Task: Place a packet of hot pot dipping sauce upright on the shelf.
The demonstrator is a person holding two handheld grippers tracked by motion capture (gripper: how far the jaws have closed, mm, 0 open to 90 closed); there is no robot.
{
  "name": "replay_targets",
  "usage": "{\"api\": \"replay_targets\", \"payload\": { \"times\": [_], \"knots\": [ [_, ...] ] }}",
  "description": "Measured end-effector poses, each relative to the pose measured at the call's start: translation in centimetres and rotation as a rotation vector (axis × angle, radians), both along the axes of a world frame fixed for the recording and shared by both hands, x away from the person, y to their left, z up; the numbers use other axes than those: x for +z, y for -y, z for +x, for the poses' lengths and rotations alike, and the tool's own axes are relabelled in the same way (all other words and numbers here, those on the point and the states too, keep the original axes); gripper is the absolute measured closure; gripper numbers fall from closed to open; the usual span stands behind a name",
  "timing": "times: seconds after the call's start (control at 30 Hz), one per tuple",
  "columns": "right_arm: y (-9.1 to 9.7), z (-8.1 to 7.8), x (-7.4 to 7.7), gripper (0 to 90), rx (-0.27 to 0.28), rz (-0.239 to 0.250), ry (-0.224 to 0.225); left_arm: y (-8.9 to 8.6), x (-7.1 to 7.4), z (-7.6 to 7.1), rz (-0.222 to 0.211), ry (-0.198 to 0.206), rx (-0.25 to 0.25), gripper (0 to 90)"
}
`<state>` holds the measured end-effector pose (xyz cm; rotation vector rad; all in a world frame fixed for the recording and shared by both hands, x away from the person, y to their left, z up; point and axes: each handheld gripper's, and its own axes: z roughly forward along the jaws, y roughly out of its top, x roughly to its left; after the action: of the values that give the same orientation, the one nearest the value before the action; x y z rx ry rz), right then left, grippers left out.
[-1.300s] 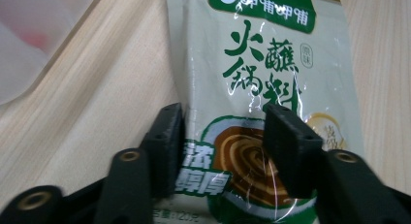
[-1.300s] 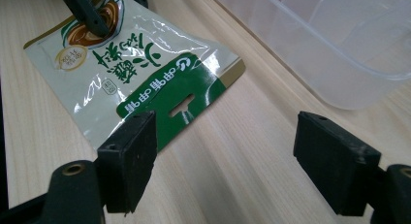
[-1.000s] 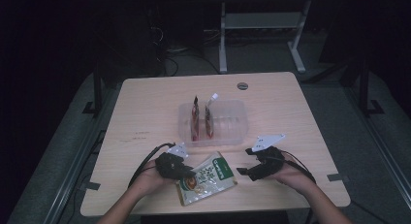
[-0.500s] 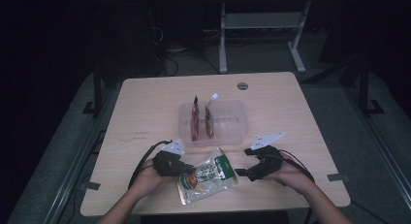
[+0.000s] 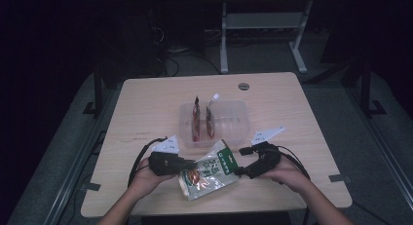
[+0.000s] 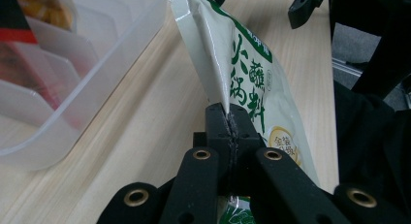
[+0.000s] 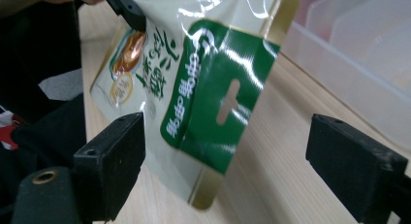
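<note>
I've got the left gripper [image 5: 187, 164] pinched tight on the side edge of the green-and-white seasoning pouch [image 5: 209, 170]; in the left gripper view the two black jaws meet flat on the pouch's [image 6: 252, 73] sealed edge and the pouch stands up tilted off the wood. My right gripper [image 5: 239, 172] sits just beside the pouch's green top end, jaws spread wide; in the right gripper view the green header with its hang slot [image 7: 228, 104] hangs between the two pads [image 7: 114, 161], touching neither, so nothing is gripped there. The pouch is at the near middle of the table [image 5: 146, 103], between my two hands, just in front of the clear plastic bin [image 5: 234, 119]. The bin has ribbed dividers and two packets [image 5: 196, 119] standing upright in its left slots, one reddish, the other with a white tip [image 5: 210, 115]. The table is light wood grain with rounded corners, a round grey cable grommet [image 5: 243, 86] near the far edge, and faint pencil-like marks [image 5: 134, 136] on the left side. Bits of tape [image 5: 337, 178] on the floor by the table's right and left sides. Grey carpet-like floor around it, room very dark. Behind the table a white metal frame [image 5: 224, 45] with legs, and a tangle of cables [image 5: 170, 49] on the floor at far left of it. Black cables [image 5: 139, 159] trail from both grippers, and a grey three-cornered plate [image 5: 168, 144] sits on top of each.
</note>
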<state>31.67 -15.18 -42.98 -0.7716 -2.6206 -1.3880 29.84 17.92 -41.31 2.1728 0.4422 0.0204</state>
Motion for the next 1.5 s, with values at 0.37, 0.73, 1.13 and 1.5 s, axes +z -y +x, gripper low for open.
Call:
{"api": "replay_targets", "payload": {
  "times": [0.37,0.73,1.13,1.5],
  "knots": [
    [-3.2,2.0,0.7,13.8,0.072,0.076,-0.027,-1.1,1.4,-0.4,-0.043,0.044,0.025,89.6],
    [-4.1,2.0,-0.2,23.0,0.121,0.093,-0.060,-1.0,1.8,-0.7,-0.075,0.050,0.018,89.7],
    [-3.5,1.7,0.4,51.9,0.143,0.143,-0.046,-1.0,1.5,-0.6,-0.078,0.060,0.021,89.6],
    [-3.3,1.7,0.7,71.2,0.163,0.177,-0.066,-1.1,1.5,-0.6,-0.084,0.066,0.033,89.6]
  ]
}}
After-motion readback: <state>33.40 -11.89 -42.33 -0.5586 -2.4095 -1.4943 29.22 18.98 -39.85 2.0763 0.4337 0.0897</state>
